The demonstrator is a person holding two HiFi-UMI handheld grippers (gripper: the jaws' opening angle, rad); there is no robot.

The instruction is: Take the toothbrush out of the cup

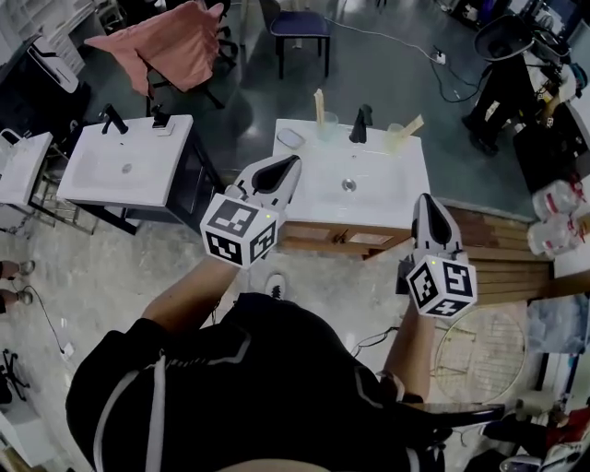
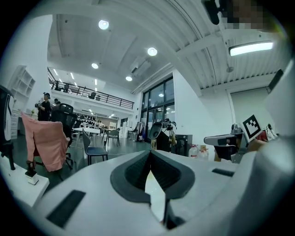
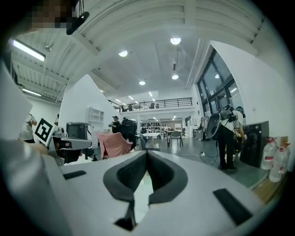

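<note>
In the head view a white sink unit (image 1: 387,198) stands ahead of me. At its back edge, left of the black faucet (image 1: 361,123), a clear cup (image 1: 328,126) holds an upright pale toothbrush (image 1: 319,104). A second cup (image 1: 396,138), right of the faucet, holds a slanted toothbrush (image 1: 412,124). My left gripper (image 1: 293,162) is shut and empty, its tips at the sink's front left edge, short of the cups. My right gripper (image 1: 427,199) is shut and empty beside the sink's front right corner. Both gripper views show closed jaws over the room, left gripper (image 2: 150,154) and right gripper (image 3: 146,154).
A soap dish (image 1: 289,138) lies at the sink's back left. A second white sink (image 1: 129,166) stands to the left. Behind are a chair draped in pink cloth (image 1: 171,41) and a blue chair (image 1: 300,26). Wooden slats (image 1: 502,253) and water bottles (image 1: 558,217) are at the right.
</note>
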